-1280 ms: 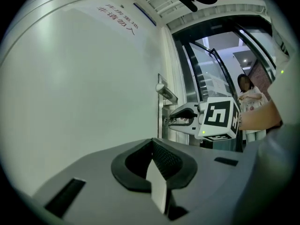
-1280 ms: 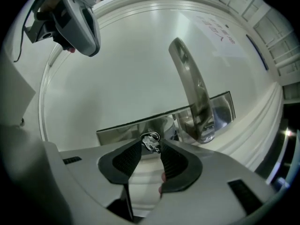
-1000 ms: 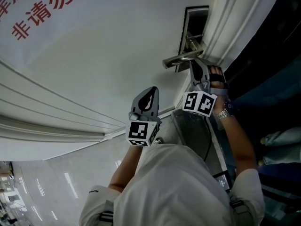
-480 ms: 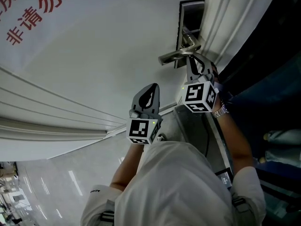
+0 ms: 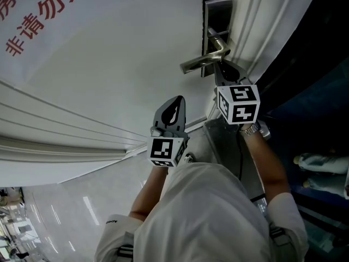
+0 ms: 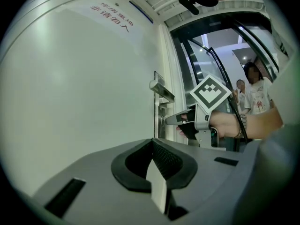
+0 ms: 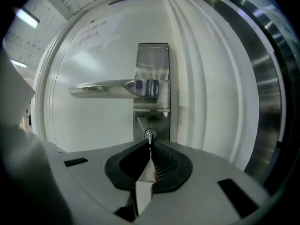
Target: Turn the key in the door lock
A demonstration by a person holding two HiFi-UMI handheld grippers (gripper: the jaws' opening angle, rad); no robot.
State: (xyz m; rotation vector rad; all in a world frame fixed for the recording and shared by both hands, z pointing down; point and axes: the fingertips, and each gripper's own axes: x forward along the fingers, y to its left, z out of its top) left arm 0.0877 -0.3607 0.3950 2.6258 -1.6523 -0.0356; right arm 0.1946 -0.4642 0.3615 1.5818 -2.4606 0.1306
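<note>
The right gripper [image 7: 150, 146], jaws clamped on the key [image 7: 150, 135] in the lock [image 7: 140, 123] below the lever handle [image 7: 110, 88], should roll squarely about the key's own axis without pulling or sagging (the left gripper [image 6: 152, 146], jaws shut and empty, hangs aside).

White door [image 5: 131, 64] carries everything here. Fixed on it, near the moulded edge: tall steel lock plate [image 7: 153, 60] w/ a lever handle [image 7: 101, 88] sticking out level to the left in the right gripper view. Lower on the same plate, a round cylinder w/ the key [image 7: 150, 135] in it, prob. upright but too small to be sure. Further along the door face, a pale sheet [image 5: 54, 34] w/ red characters. Glossy pale floor [image 5: 60, 212] below.
</note>
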